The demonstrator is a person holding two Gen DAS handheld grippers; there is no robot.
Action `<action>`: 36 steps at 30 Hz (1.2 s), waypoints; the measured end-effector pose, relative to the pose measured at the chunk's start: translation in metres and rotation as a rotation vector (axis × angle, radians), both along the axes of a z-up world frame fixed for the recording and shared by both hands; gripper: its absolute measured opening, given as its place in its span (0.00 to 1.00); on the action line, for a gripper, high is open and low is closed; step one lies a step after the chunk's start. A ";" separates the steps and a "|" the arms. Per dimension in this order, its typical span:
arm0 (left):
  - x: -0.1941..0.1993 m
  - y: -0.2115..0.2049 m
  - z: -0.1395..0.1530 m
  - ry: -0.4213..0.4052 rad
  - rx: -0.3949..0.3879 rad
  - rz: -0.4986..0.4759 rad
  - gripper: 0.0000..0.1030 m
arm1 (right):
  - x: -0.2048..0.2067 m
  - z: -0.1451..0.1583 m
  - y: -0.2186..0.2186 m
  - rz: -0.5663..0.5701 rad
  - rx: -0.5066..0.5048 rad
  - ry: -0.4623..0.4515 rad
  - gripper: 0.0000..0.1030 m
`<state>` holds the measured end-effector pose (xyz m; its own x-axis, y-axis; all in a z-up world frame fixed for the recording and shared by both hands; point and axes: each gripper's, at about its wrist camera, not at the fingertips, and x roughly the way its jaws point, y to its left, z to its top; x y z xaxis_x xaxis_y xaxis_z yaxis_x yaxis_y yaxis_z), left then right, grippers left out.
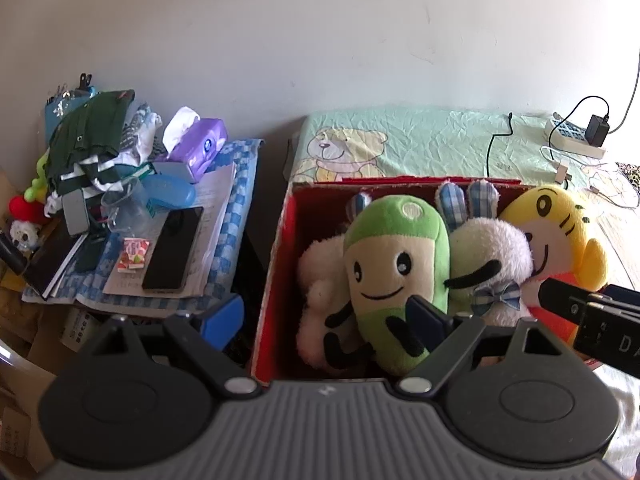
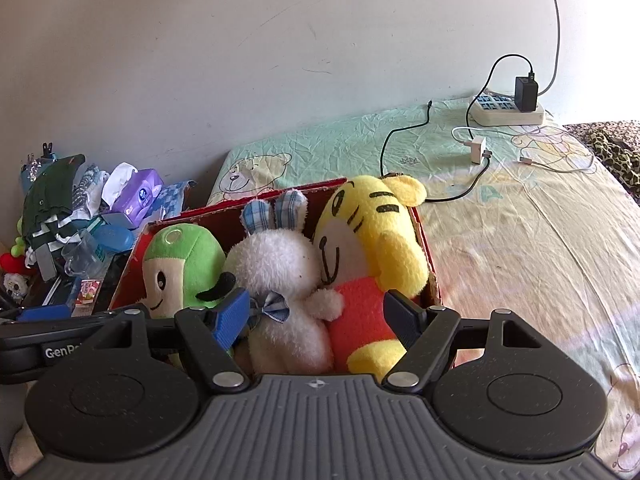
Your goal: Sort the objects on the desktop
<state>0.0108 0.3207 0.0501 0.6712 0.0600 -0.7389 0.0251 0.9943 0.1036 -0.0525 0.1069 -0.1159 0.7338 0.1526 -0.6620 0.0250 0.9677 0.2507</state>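
Right now, both your left claw (image 1: 328, 316) and right claw (image 2: 318, 316) hang wide open, empty, over the red box (image 2: 128, 276) of plush toys (image 2: 280, 268).

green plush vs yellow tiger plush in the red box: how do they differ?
Colour: the green plush is green with a cream face; the yellow tiger plush is yellow with black stripes and an orange body. Place: the green plush sits toward the box's left, the tiger at its right end, the white rabbit plush between them. Shape: the tiger has round ears; the green plush is smooth-topped. Both stand in the red box.
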 end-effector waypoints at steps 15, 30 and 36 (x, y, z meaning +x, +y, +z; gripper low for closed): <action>0.009 -0.001 -0.016 0.025 0.002 -0.008 0.85 | 0.007 -0.007 0.004 -0.014 -0.031 0.011 0.76; 0.016 -0.002 -0.020 0.028 -0.012 -0.025 0.85 | 0.012 -0.011 0.006 -0.024 -0.048 0.021 0.76; 0.017 0.000 -0.021 0.034 -0.029 -0.026 0.85 | 0.014 -0.011 0.009 -0.008 -0.050 0.021 0.76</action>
